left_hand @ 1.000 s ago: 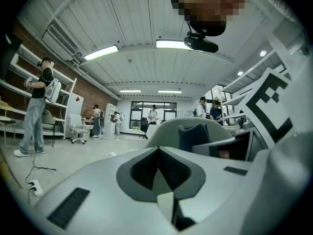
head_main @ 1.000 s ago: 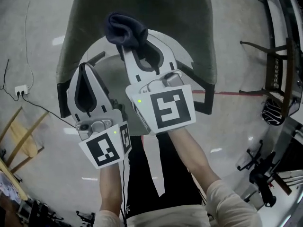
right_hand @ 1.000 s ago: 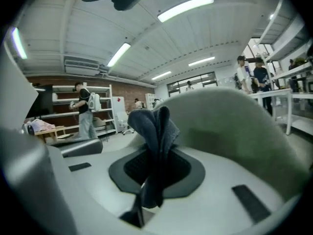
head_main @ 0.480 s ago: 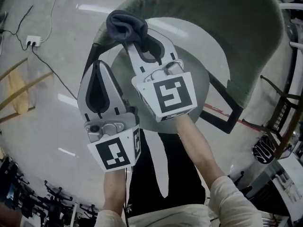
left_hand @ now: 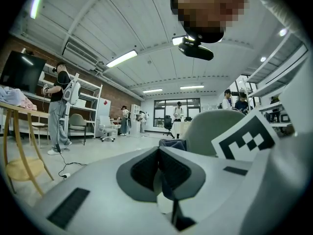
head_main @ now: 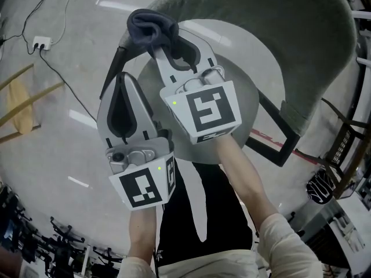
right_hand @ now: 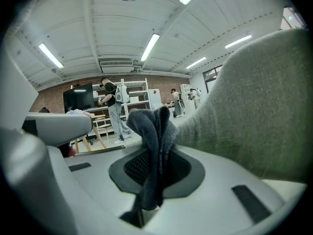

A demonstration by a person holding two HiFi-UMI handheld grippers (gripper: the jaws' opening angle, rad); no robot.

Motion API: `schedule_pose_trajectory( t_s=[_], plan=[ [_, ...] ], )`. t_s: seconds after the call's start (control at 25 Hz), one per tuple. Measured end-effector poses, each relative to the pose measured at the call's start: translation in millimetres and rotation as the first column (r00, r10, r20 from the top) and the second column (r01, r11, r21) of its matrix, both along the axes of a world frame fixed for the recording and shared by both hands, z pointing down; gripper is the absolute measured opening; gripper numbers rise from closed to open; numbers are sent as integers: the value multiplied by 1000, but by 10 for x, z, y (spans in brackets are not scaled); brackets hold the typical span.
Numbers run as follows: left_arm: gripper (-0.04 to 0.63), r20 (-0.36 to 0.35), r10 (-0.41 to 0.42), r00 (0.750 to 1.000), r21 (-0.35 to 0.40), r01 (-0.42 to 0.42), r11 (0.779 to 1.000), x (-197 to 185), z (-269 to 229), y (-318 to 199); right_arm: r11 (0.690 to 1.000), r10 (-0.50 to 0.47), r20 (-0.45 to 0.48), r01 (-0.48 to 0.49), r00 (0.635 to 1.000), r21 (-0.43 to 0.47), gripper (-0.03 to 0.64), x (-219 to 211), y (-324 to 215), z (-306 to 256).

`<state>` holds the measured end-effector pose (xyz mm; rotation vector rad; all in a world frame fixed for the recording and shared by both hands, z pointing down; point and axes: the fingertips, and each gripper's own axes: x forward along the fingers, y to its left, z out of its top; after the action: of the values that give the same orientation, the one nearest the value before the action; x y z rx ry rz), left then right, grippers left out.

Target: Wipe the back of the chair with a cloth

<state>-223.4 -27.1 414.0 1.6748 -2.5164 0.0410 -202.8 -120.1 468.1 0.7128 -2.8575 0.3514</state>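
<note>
Grey floor (head_main: 52, 155); right tongs (head_main: 165, 44) clamp cloth (head_main: 149, 29) beside chair back (head_main: 278, 45); left tongs (head_main: 124, 78) closed.

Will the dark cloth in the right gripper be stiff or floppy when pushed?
Probably floppy: the cloth bunches and folds above the jaws. Likely light, since a pinch holds it. It may drag on the fuzzy chair back.

The cloth (head_main: 152, 30) was a dark navy-grey, the chair back (head_main: 278, 39) a muted grey-green. Both the left gripper (head_main: 122, 79) and right gripper (head_main: 164, 44) were pale grey-white with black jaw linings, each carrying black-and-white square markers, and the floor (head_main: 58, 132) was glossy light grey.
</note>
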Motion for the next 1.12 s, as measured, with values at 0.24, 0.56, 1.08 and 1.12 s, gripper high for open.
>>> schedule_pose_trajectory(
  t_s=[0.24,0.56,1.08,1.12],
  plan=[
    [15,0,14,1000,-3,-14,1000,-19,4,-64,997,75,-6,-75,997,-8,58,73,-282,2],
    [15,-11,73,997,3,-73,997,71,41,-273,961,275,-43,-276,961,-16,58,460,-796,31],
    [15,8,249,969,-1,-249,969,424,78,-671,784,615,-102,-620,782,-22,58,1591,-1287,117],
    [15,9,262,965,-1,-262,965,464,69,-699,766,637,-105,-642,763,-20,58,1701,-1300,113]
  ],
)
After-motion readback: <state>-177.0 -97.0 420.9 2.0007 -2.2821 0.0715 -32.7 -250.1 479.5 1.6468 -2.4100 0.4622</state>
